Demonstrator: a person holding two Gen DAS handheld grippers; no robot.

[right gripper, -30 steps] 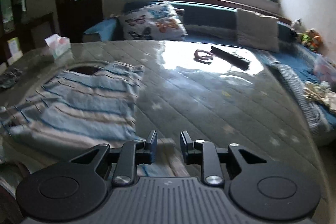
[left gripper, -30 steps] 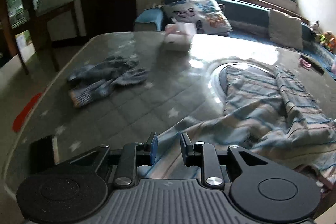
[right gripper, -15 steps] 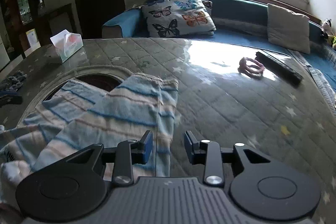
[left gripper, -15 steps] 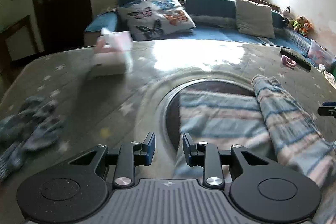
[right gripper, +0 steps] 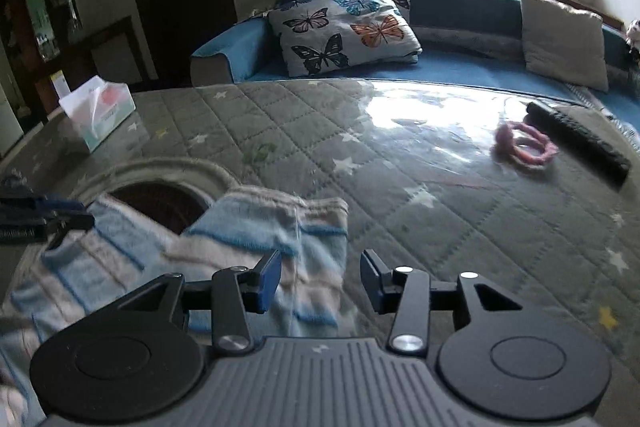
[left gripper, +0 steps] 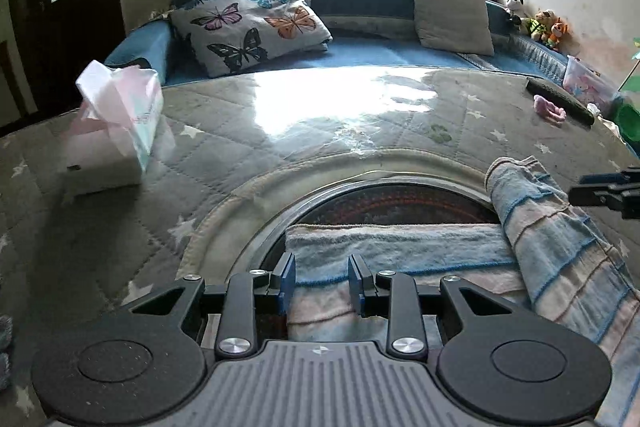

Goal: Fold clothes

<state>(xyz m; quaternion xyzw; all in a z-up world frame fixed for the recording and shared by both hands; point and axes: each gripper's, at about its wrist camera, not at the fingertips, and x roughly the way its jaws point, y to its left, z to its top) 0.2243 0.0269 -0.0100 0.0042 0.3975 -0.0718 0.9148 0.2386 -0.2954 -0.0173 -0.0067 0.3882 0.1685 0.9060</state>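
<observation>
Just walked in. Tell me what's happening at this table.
A person with a handheld gripper in each hand is folding a striped blue and pink garment on the quilted table. One side is already folded over. The left gripper and the right gripper are both open, holding nothing, each just above the cloth's near edge. A tissue box, a pink hair tie and a black remote lie farther back.
</observation>
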